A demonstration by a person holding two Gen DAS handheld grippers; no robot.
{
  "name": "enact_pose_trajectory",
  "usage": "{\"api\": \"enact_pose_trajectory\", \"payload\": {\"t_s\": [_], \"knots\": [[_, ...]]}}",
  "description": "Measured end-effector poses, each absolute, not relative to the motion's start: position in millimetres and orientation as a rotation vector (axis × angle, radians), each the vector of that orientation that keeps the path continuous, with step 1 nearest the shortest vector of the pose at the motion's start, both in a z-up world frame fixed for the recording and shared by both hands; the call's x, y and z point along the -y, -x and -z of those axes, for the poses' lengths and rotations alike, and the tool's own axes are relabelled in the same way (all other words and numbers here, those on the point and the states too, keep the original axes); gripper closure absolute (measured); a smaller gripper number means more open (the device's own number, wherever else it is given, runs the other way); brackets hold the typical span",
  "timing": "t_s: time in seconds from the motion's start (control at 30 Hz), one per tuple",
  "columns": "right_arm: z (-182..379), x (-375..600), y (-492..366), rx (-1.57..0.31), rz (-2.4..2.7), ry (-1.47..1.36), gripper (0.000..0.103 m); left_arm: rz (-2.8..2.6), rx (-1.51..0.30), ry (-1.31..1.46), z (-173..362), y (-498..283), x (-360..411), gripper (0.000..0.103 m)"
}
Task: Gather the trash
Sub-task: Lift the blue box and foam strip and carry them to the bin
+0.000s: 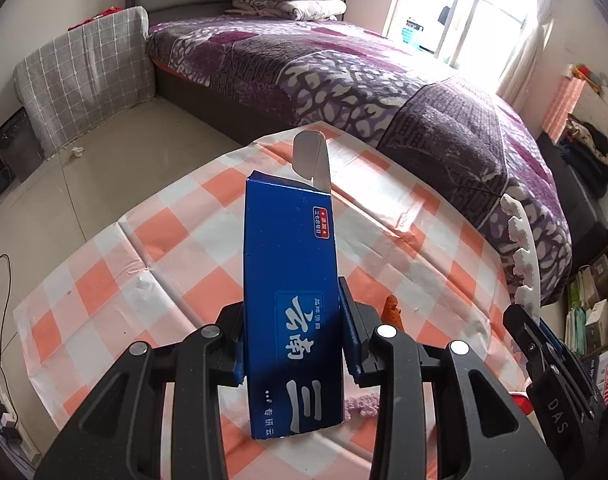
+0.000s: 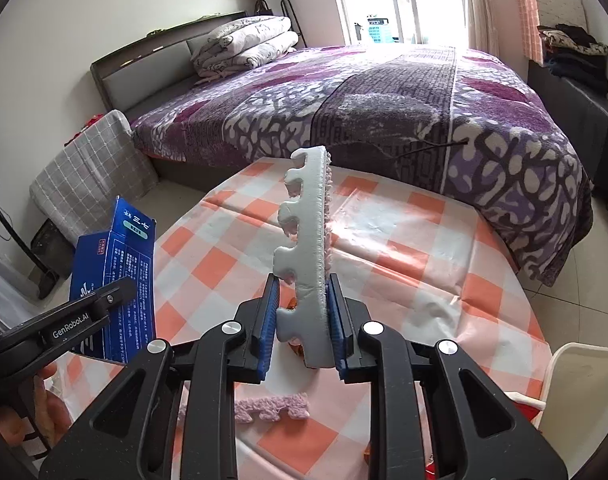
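My left gripper (image 1: 291, 332) is shut on a long blue carton (image 1: 289, 288) with white lettering, held upright above the checked table, its top flap open. The same blue carton (image 2: 115, 280) shows at the left of the right wrist view, clamped by the left gripper's fingers (image 2: 115, 294). My right gripper (image 2: 304, 316) is shut on a white foam strip (image 2: 306, 248) with notched edge and pink fuzzy backing, standing upright. That foam strip (image 1: 522, 256) appears at the right of the left wrist view, in the right gripper's fingers (image 1: 528, 324).
A table with an orange-and-white checked cloth (image 2: 404, 272) lies below both grippers. A pink fuzzy scrap (image 2: 271, 406) and an orange-brown scrap (image 1: 392, 312) rest on it. A bed with a purple blanket (image 2: 384, 100) stands behind. A white chair (image 2: 576, 384) is at the right.
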State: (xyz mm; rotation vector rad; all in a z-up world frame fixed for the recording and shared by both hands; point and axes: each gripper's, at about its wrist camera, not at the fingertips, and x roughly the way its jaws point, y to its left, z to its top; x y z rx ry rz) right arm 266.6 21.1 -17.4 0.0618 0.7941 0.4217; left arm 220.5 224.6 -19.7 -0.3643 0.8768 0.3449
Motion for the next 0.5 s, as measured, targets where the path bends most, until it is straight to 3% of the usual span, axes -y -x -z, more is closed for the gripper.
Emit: {"api": "enact_pose_trajectory", "payload": {"t_s": [0.5], "knots": [[-0.1,61.1,-258.2,-0.779,-0.300,-0.126,0.080,-0.229,-0.857,0.336,5.2,-228.4,-154.0,0.067]]}}
